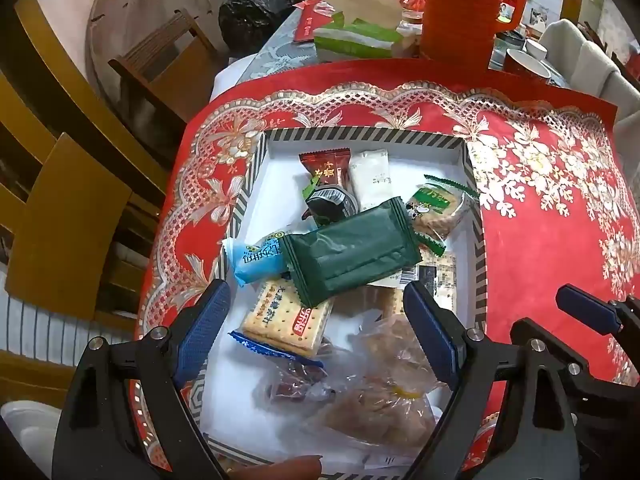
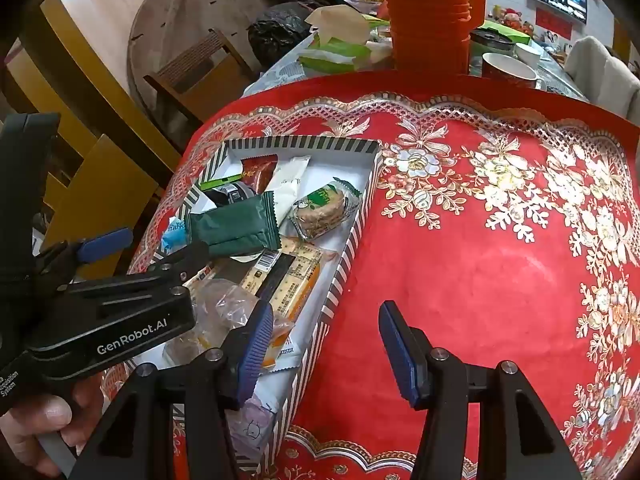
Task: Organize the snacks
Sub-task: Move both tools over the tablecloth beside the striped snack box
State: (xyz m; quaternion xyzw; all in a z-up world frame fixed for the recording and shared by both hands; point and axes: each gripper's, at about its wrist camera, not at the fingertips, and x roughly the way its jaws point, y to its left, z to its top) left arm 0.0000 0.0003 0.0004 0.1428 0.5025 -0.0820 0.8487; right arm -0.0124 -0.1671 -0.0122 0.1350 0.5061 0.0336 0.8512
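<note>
A striped-rim white box (image 1: 360,133) (image 2: 352,248) on the red floral cloth holds several wrapped snacks. A dark green packet (image 1: 352,256) (image 2: 236,226) lies on top, over a cracker pack (image 1: 288,320), a blue packet (image 1: 256,258) and a green-labelled round biscuit pack (image 1: 436,208) (image 2: 324,208). My left gripper (image 1: 316,332) is open and empty, hovering over the box's near half; it also shows in the right wrist view (image 2: 120,280). My right gripper (image 2: 324,340) is open and empty, straddling the box's right wall; one of its fingers (image 1: 588,312) shows in the left wrist view.
The red cloth (image 2: 480,260) spreads to the right of the box. Behind it stand an orange cup stack (image 2: 432,16), a green tissue pack (image 1: 352,40), a black bag (image 1: 252,8) and bowls (image 2: 508,68). Wooden chairs (image 1: 160,64) stand to the left of the table.
</note>
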